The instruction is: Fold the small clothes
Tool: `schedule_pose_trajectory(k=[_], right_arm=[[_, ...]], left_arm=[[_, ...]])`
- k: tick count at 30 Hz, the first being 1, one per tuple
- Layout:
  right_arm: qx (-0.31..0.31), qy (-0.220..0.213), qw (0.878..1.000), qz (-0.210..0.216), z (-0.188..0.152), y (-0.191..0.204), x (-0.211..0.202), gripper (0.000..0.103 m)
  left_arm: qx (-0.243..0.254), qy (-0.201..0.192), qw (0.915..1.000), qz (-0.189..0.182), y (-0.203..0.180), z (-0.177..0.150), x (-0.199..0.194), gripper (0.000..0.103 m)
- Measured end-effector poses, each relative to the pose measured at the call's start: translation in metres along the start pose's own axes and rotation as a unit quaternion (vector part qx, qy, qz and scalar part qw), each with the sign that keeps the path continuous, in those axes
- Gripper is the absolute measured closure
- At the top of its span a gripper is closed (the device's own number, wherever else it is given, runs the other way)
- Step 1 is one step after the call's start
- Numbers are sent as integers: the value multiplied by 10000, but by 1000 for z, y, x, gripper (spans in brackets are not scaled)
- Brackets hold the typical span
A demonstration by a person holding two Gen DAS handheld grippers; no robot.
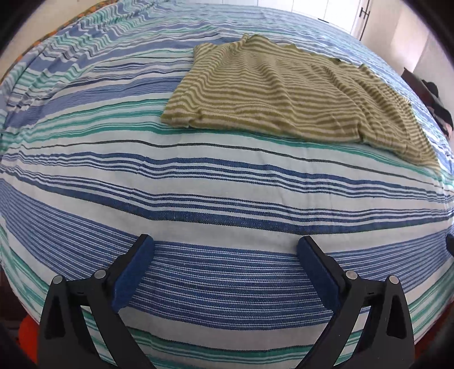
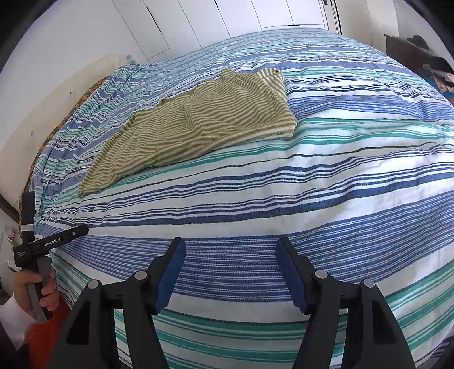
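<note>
Across the upper middle of both wrist views I see the striped top (image 1: 286, 96), olive and cream, lying on the bed cover (image 1: 198, 181) (blue, teal and white bands). It's folded over on itself, flat, w/ some ripples in the cloth. From the left wrist it sits upper right of centre; from the right wrist it sits upper left of centre, well apart from both tools.

My left gripper (image 1: 225, 257) fills the bottom of its frame, jaws spread wide, blue pads (image 1: 133, 272) facing each other w/ nothing between them, only bed cover showing in the gap. My right gripper (image 2: 230, 257) is at the bottom of its frame too, jaws parted but narrower than the left's, also empty.

At the lower left edge of the right wrist view I see the left hand (image 2: 34, 286) wrapped round the left tool's handle, white sleeve (image 2: 11, 318) below it. White cupboard doors (image 2: 198, 17) run along the top.
</note>
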State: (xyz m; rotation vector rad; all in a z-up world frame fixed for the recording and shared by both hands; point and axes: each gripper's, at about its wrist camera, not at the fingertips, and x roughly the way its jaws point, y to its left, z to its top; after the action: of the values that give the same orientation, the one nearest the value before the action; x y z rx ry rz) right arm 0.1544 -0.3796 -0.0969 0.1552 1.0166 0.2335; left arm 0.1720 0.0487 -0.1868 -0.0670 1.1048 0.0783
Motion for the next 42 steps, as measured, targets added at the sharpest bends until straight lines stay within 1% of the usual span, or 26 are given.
schedule_pose_trajectory(k=[3, 7, 10, 14, 17, 22, 29, 36, 38, 39, 40, 41, 42], right_arm=[[-225, 22, 9996, -152, -2, 6, 2, 34], [-97, 55, 9998, -144, -9, 3, 7, 30], [12, 40, 9999, -95, -11, 2, 9, 28], [-96, 62, 9998, -179, -13, 6, 13, 26], [-132, 41, 9997, -208, -15, 9, 14, 23], [-158, 18, 9995, -270, -17, 10, 16, 22], [-325, 10, 9987, -380, -21, 17, 19, 16], [-381, 0, 9985, -398, -23, 18, 20, 15], [-424, 6, 9982, -427, -23, 19, 21, 14], [-440, 14, 9981, -434, -23, 19, 21, 13], [-447, 19, 9980, -438, -23, 19, 21, 12], [-449, 22, 9980, -436, -23, 19, 22, 12], [-442, 19, 9981, -424, -23, 19, 21, 12]], left_arm=[[-7, 29, 10000, -61, 3, -1, 1, 1], [31, 95, 9999, -119, 6, -2, 3, 1], [114, 84, 9998, -114, 5, -8, 4, 1], [140, 12, 9998, -133, 6, -11, 8, 0], [191, -2, 9998, -94, 4, -13, 9, 0], [205, 34, 9998, -83, 4, -13, 10, 1], [226, 38, 9997, -40, 3, -13, 11, 0], [221, 66, 9997, -76, 2, -11, 11, 0], [145, 229, 9994, -191, 6, -5, 7, 1], [41, 316, 9990, -324, 10, -1, 2, 1], [-132, 335, 9978, -553, 17, 5, -4, 1], [-367, 282, 9951, -872, 27, 12, -10, 1], [-629, 191, 9904, -1216, 39, 22, -16, 2]])
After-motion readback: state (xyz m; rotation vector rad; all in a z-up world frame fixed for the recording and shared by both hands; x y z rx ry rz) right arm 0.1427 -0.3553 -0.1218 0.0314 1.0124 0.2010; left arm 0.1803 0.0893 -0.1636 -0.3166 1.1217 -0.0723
